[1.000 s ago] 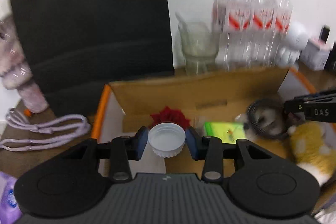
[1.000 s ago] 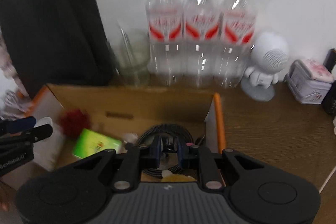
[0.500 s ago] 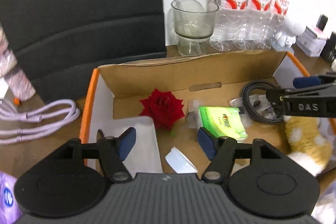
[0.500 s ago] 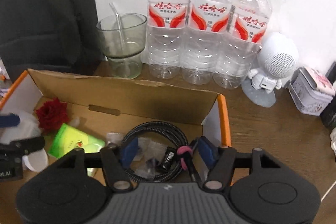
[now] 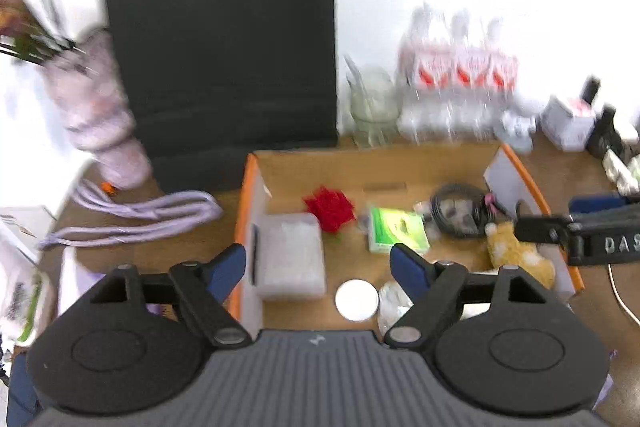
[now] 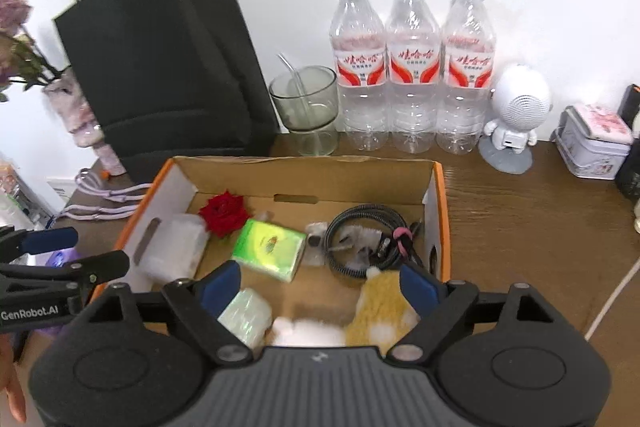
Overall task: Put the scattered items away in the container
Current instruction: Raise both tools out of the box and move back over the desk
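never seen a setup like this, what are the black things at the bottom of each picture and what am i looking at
Those black shapes are hand-held grippers, one in each of a person's hands, each with a camera looking along its two blue-tipped fingers. One picture is from the left gripper, the other from the right gripper. Both have just been opening and now hold nothing.

Below them is a cardboard box on a wooden table. Inside lie a red rose, a green tissue pack, a coiled black cable, a yellow plush toy and a white bottle cap. Behind stand three water bottles and a black paper bag.
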`<state>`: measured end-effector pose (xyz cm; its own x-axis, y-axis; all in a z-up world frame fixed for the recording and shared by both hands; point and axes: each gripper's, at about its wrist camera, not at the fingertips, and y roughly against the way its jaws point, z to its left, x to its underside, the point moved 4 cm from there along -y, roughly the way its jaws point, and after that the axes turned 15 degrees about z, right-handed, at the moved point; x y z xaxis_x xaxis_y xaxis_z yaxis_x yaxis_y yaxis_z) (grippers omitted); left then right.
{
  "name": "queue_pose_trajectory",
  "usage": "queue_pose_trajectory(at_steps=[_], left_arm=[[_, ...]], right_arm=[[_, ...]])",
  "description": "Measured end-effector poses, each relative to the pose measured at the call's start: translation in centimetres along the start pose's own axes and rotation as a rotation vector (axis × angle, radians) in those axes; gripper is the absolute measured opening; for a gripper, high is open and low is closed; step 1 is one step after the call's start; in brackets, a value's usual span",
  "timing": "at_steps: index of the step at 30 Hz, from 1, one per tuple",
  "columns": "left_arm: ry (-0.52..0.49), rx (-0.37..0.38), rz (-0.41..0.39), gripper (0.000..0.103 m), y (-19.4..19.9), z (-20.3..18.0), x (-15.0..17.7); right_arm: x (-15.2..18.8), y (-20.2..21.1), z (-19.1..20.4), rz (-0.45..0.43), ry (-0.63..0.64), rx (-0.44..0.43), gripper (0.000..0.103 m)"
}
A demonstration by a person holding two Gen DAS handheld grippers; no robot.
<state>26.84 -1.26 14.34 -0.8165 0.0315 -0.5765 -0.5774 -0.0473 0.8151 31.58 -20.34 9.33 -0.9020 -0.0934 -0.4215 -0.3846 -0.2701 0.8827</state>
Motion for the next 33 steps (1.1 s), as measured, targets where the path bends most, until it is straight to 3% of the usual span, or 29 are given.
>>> queue_pose_trajectory(at_steps=[2,4,6,8,14,18,20,24,27,31,33], left_arm=[[0.079,-0.004,-0.224,0.101,2.9,0.5,3.1],[0.125,-0.015,-0.355,0.101,4.7,0.6,6.9],[0.093,-0.007,-0.358,0.101,5.1,-0.2,10.2],[0.075,-0.024,-0.362,0.101,5.6,-1.0,13.6],[0.084,-0.052,-0.432,0.103,9.2,-2.0,24.2],[0.036,0.05,-0.311,0.103,8.3,-3.8,29.1],[0.004,0.076,-0.272,0.103,7.5,-4.6,29.3],[-0.021,0.051,-0.232,0.101,5.1,-5.9,26.2],[-0.04,0.037,-0.199,0.082,2.0,-7.2,22.7],[-0.037,0.105,-0.111,0.052,-2.5,-9.0,18.2],[-0.035,0.138,-0.079,0.05,-4.4,-9.6,16.6]], right_arm=[[2.6,1.1,-0.2,-0.055,-0.044,-0.048,0.091],[5.8,1.9,-0.4,-0.143,-0.084,-0.092,0.091],[9.4,2.7,-0.1,-0.271,-0.065,-0.091,0.091],[13.2,3.3,0.5,-0.387,-0.035,-0.035,0.091],[24.2,6.4,1.8,-0.546,-0.014,-0.015,0.095],[30.4,7.4,1.7,-0.594,-0.066,0.002,0.1],[31.8,7.4,2.1,-0.583,-0.036,-0.008,0.1],[31.9,7.9,1.7,-0.626,-0.022,0.069,0.1],[31.4,7.3,0.2,-0.626,-0.063,0.066,0.1],[30.9,5.6,-1.2,-0.58,-0.076,0.05,0.1],[30.5,5.0,-1.6,-0.566,-0.082,0.037,0.1]])
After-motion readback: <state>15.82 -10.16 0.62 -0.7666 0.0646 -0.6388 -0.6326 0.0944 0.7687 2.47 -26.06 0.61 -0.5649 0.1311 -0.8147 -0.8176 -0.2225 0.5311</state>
